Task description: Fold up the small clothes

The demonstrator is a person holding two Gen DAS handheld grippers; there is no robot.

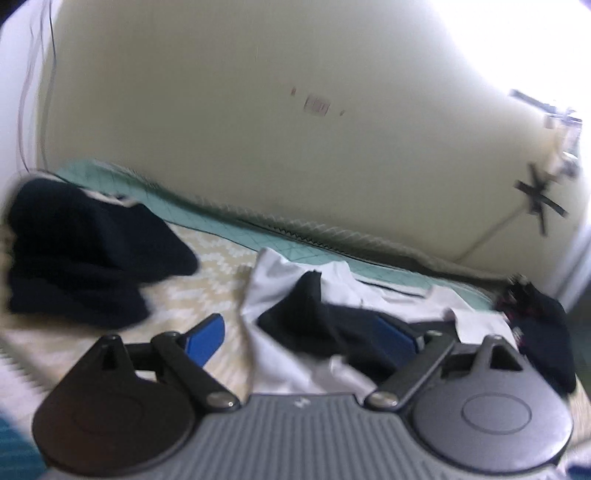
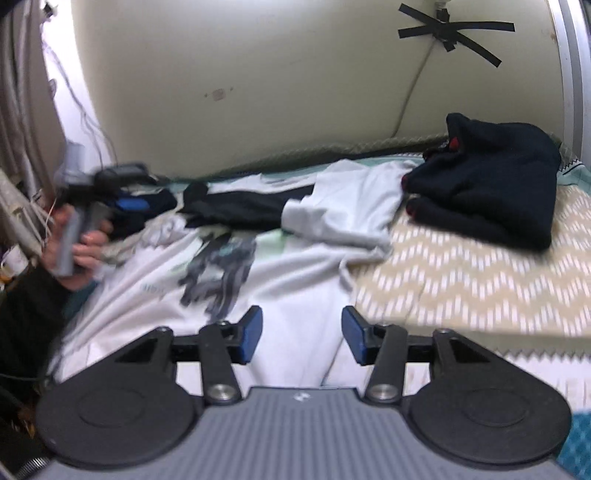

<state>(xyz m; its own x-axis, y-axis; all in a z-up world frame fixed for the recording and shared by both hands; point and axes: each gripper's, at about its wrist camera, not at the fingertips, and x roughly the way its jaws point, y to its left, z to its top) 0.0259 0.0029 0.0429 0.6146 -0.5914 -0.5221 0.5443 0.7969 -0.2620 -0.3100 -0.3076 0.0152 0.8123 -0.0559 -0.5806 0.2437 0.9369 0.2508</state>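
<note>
Hovering wide apart and empty, the left gripper point(image 1: 299, 334) faces a small black cloth point(image 1: 325, 332); the half-spread, empty right gripper point(image 2: 302, 338) waits over a crumpled white printed shirt point(image 2: 207, 273), probably to grab it.

Black tape cross point(image 2: 452, 31) on the cream wall point(image 2: 258, 74)

Light: daylight glare at 1–2 o'clock, left wrist view (blown out white) | Blur: motion smear throughout both views | Distortion: fisheye bending at edges | Shadows: soft, faint
</note>
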